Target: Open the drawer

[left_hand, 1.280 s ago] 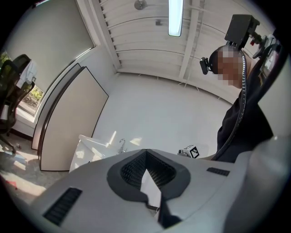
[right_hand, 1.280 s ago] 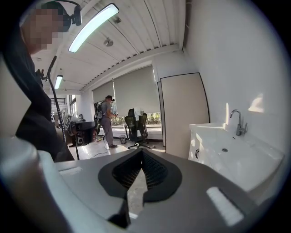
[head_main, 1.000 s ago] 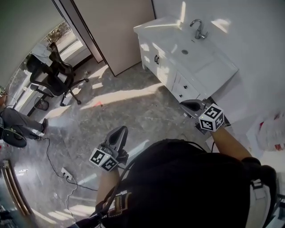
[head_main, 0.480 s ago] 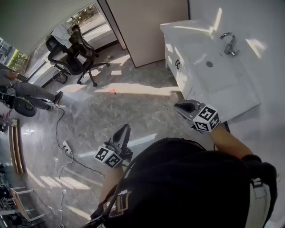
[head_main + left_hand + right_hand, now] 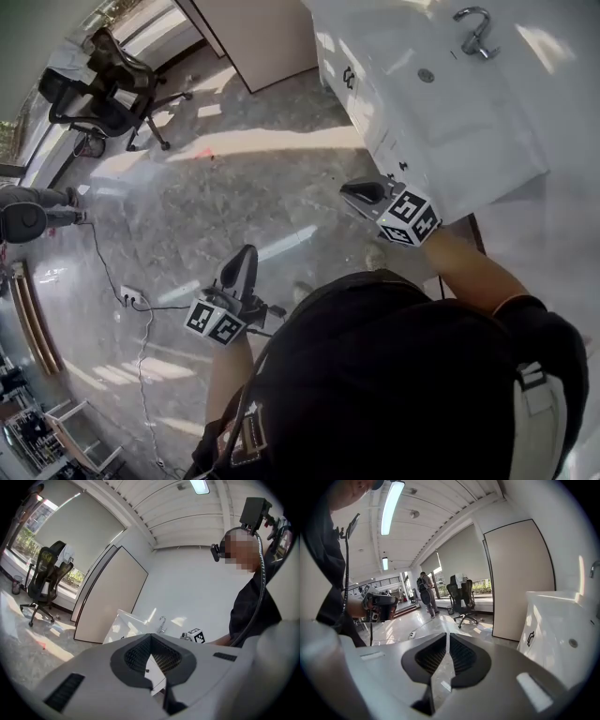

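two grey plastic grippers with ribbed black pads hover low: the left gripper (image 5: 246, 253) and the right gripper (image 5: 349, 190) each have jaws pressed together on nothing. just beside the right one is the closed drawer (image 5: 386, 157) of one glossy white vanity cabinet (image 5: 506, 159). beyond are one curved chrome faucet (image 5: 473, 33) and, farther, one black mesh office chair (image 5: 108, 89).
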Tool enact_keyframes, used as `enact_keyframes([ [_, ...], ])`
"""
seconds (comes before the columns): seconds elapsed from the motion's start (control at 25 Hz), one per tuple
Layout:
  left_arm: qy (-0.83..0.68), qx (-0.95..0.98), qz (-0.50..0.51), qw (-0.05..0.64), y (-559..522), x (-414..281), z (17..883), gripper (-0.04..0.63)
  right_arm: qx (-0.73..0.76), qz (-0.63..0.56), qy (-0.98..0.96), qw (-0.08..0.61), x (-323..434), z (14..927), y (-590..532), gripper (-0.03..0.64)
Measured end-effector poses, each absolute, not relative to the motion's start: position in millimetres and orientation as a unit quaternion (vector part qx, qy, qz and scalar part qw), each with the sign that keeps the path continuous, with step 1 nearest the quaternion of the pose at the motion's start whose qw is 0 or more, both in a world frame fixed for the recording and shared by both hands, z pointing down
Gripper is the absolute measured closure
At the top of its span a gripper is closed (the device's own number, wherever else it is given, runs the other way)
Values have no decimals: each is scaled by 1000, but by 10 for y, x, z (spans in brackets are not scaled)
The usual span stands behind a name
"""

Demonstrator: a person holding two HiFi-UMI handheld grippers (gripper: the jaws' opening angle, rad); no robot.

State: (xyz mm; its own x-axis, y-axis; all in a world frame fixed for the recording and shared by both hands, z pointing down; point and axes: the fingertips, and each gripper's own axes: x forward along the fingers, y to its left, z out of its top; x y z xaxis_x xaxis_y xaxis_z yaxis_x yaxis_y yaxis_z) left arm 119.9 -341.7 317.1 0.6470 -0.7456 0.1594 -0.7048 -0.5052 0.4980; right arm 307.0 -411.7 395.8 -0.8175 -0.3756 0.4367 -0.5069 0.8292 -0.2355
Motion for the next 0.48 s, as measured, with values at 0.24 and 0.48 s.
enact_keyframes([
  [0.24,-398,869,-9,294,-3484,1262,3787,595,310,189,-906,219,3231,4685,-4173,610],
  [0.48,-389,864,18,318,-3565,1302,4554,595,359,215,-868,267,3436,5609,-4211,595],
])
